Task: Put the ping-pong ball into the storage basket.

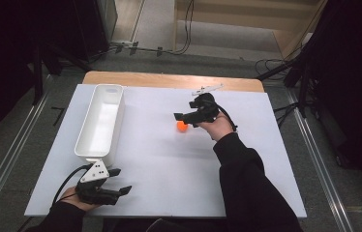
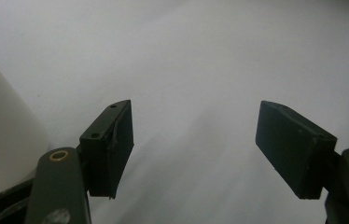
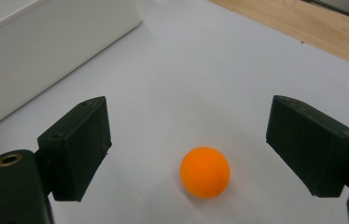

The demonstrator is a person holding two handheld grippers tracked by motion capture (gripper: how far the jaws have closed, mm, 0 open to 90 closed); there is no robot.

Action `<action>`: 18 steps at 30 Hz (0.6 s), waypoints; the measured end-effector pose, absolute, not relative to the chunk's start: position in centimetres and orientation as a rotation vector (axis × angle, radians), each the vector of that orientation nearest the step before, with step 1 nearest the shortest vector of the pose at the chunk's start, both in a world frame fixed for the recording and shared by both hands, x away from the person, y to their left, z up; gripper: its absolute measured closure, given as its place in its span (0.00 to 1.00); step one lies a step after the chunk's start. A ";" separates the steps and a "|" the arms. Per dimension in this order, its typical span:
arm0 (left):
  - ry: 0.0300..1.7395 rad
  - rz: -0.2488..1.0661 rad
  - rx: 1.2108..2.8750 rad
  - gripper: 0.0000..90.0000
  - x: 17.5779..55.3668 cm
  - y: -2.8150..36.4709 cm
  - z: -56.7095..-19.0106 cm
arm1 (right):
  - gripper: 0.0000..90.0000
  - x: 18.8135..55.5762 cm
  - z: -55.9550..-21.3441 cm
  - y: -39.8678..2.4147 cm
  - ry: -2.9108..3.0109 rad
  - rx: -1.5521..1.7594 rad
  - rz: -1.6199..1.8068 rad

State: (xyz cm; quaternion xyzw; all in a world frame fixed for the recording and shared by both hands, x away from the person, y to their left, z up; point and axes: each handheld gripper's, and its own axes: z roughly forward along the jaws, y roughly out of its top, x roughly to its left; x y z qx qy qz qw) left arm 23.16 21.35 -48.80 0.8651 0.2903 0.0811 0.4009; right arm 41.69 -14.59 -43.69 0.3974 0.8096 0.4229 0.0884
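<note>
Between the wide-spread jaws of the right gripper (image 3: 189,149), a small orange plastic ball (image 3: 205,172) sits untouched on the white table sheet (image 1: 169,159). Near the long white plastic bin (image 1: 100,121), the left gripper (image 2: 193,149) rests with its jaws wide and empty.

The high view looks forward and down over the whole white table (image 1: 169,159). Each gripper view sits low and close above it; the right one shares the orange ball (image 3: 205,172) and white bin (image 3: 32,46).
</note>
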 end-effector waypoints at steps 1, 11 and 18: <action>0.735 0.204 2.188 0.31 23.2 21.4 -48.8 | 0.14 41.8 -43.7 -14.5 2.409 1.188 1.261; 0.734 0.202 2.192 0.31 23.1 21.4 -48.8 | 0.14 42.3 -44.5 -14.2 2.391 1.170 1.264; 0.731 0.203 2.192 0.31 23.0 21.4 -48.8 | 0.14 42.5 -44.8 -14.4 2.371 1.183 1.278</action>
